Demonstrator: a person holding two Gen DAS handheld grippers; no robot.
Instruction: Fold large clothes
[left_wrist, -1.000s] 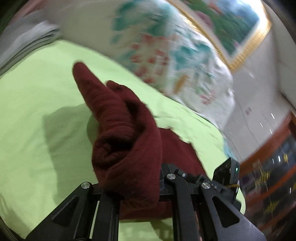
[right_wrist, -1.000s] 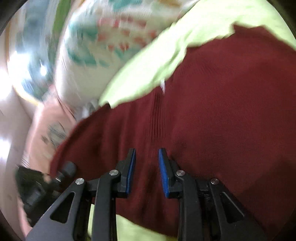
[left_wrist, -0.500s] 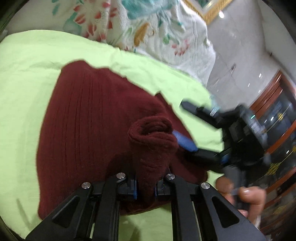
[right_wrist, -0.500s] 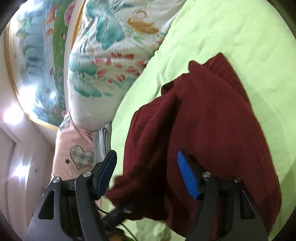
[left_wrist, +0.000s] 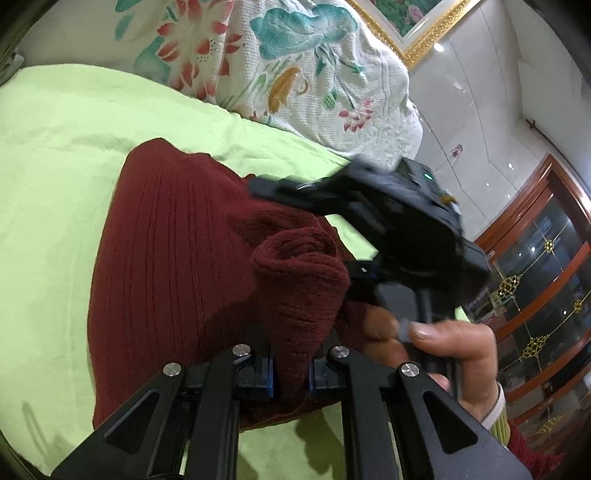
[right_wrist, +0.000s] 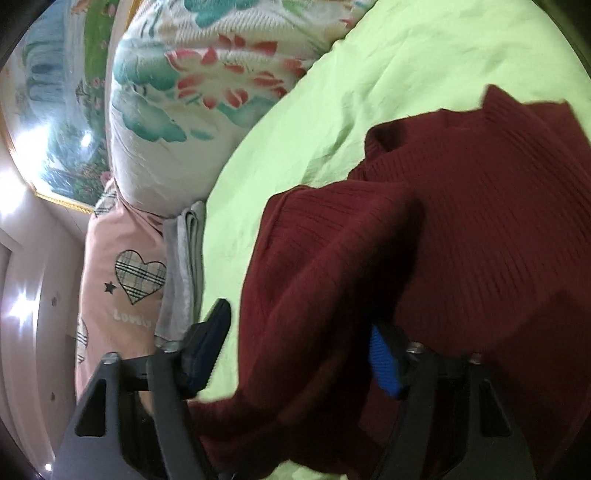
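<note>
Maroon ribbed sweater (left_wrist: 173, 266) lay on lime-green bedsheet (left_wrist: 55, 155), partly bunched. Left gripper (left_wrist: 290, 380) clamped narrow on rolled sweater cuff (left_wrist: 299, 280). Right gripper (right_wrist: 295, 354) had just been closing, jaws part-open; sweater fold draped between them, left pad clear of cloth. In left view, right gripper body and person's hand (left_wrist: 436, 343) crowded sweater's right side. Floral quilt (right_wrist: 192, 81) beyond sheet; pink heart-print pillow (right_wrist: 125, 273) and folded grey cloth (right_wrist: 184, 258) beside it. Gold-framed painting (right_wrist: 51, 110), wooden cabinet (left_wrist: 546, 280) behind.
</note>
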